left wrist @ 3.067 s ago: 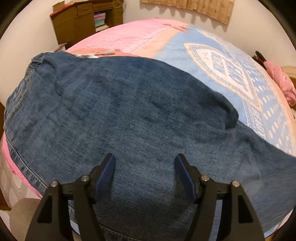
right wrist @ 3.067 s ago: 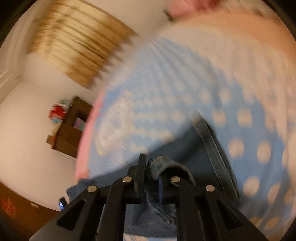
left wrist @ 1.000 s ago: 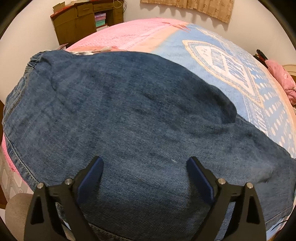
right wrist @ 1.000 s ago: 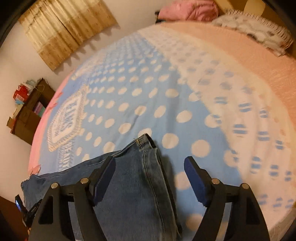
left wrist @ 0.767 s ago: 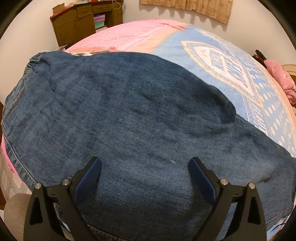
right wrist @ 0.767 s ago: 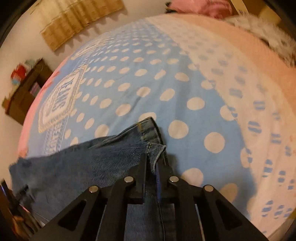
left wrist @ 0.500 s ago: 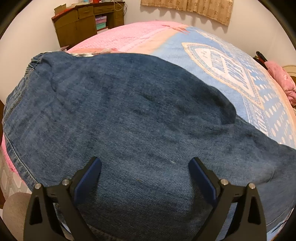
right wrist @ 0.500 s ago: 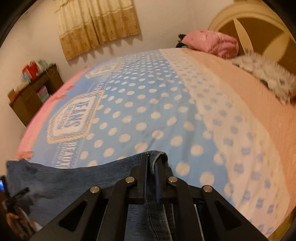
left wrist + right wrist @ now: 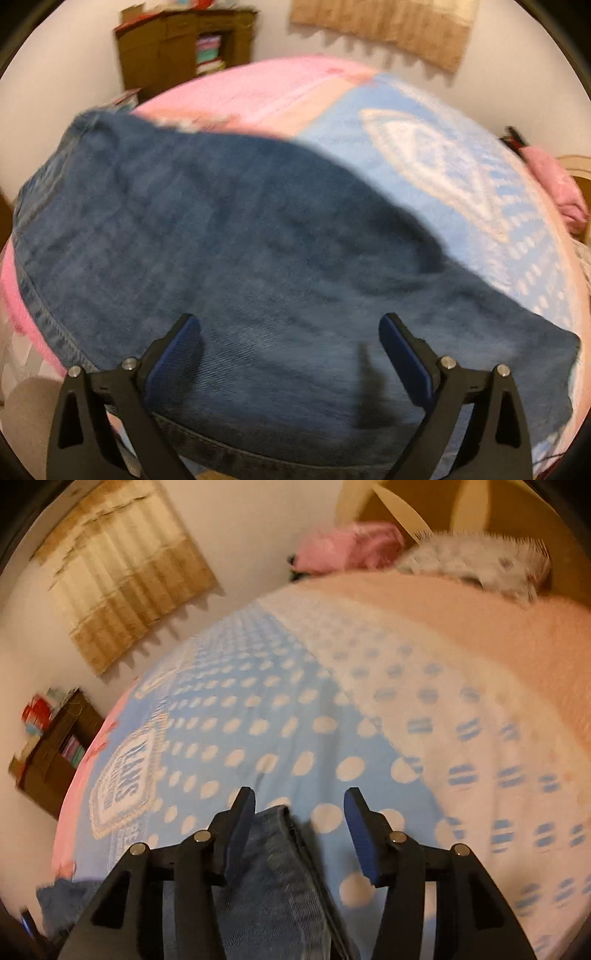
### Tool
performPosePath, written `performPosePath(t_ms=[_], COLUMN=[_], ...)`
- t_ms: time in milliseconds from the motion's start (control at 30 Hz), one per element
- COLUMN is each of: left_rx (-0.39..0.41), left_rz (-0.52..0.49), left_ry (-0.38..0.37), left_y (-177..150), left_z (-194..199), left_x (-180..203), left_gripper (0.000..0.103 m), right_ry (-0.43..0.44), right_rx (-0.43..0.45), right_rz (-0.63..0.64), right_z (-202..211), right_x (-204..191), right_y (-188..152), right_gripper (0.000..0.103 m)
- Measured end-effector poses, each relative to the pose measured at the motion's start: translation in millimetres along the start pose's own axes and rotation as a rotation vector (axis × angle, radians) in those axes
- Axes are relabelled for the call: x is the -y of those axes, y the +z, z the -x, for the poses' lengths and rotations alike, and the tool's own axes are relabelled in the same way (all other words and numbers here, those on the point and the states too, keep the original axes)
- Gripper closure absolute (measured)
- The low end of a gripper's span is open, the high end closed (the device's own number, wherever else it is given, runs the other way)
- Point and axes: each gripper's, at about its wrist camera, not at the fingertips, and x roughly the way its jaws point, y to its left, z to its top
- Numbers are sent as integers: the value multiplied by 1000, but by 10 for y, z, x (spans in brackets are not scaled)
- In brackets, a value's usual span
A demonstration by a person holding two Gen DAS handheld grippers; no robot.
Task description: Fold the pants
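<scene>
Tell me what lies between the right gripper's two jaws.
In the right wrist view, the hem end of the jeans leg lies between the open jaws of the right gripper, nearer its left jaw, with dotted blue bedspread beside it.

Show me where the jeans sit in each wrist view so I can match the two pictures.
Left wrist: the jeans fill the centre and lower frame, spread on the bed under the open left gripper.
Right wrist: only a leg end, bottom centre, between the open right gripper fingers.
Shared landmark: the tan curtain on the wall.
</scene>
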Motion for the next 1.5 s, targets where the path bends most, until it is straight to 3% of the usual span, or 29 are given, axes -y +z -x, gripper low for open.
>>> performPosePath(t_ms=[133, 267, 367, 400, 533, 600, 700, 767, 833, 867, 933, 1000, 1100, 1200, 1300, 1400, 1500], left_rx=[-15, -66, -87, -86, -8, -29, -19, -15, -24, -23, 1, 28, 57, 39, 10, -15, -31], left_rz=[-138, -211, -250, -257, -329, -281, -289, -284, -232, -211, -202, -229, -269, -232, -172, -118, -129], left_ry=[-58, -115, -24, 0, 97, 95, 129, 146, 154, 135, 72, 26, -8, -69, -112, -137, -112], left_y=[100, 340, 548, 615, 810, 935, 1108, 1228, 1311, 1338, 1348, 1285, 1095, 814, 568, 344, 222], left_z=[6, -310, -752, -867, -1175, -1349, -1425, -1435, -1314, -1208, -912, -629, -238, 118, 332, 484, 557], left_x=[330, 575, 596, 599, 666, 613, 666, 645, 525, 467, 364, 296, 190, -6, -123, -234, -217], left_gripper=[4, 4, 4, 4, 0, 0, 0, 0, 17, 19, 19, 19, 16, 16, 16, 16, 16], right_ry=[132, 146, 118, 146, 137, 121, 117, 71, 65, 79, 122, 225, 309, 431, 499, 480, 491], right_rx=[-102, -199, -287, -240, -229, -229, -252, -285, -257, -222, -181, -148, -86, 14, 75, 105, 111], right_rz=[159, 190, 111, 84, 20, 16, 26, 36, -7, -49, -179, -375, -587, -703, -810, -843, -816], right_z=[96, -38, -180, -102, 40, 56, 25, 27, 160, 280, 478, 613, 730, 782, 695, 607, 532], right_x=[-516, -697, -499, -426, -324, -335, -425, -503, -476, -433, -232, 101, 508, 733, 935, 1072, 1078], right_y=[-395, -1015, -1401, -1476, -1626, -1644, -1625, -1594, -1512, -1514, -1566, -1721, -2006, -2195, -2292, -2327, -2333], right_gripper=[51, 51, 51, 51, 51, 50, 34, 34, 34, 34, 34, 34, 35, 38, 38, 38, 38])
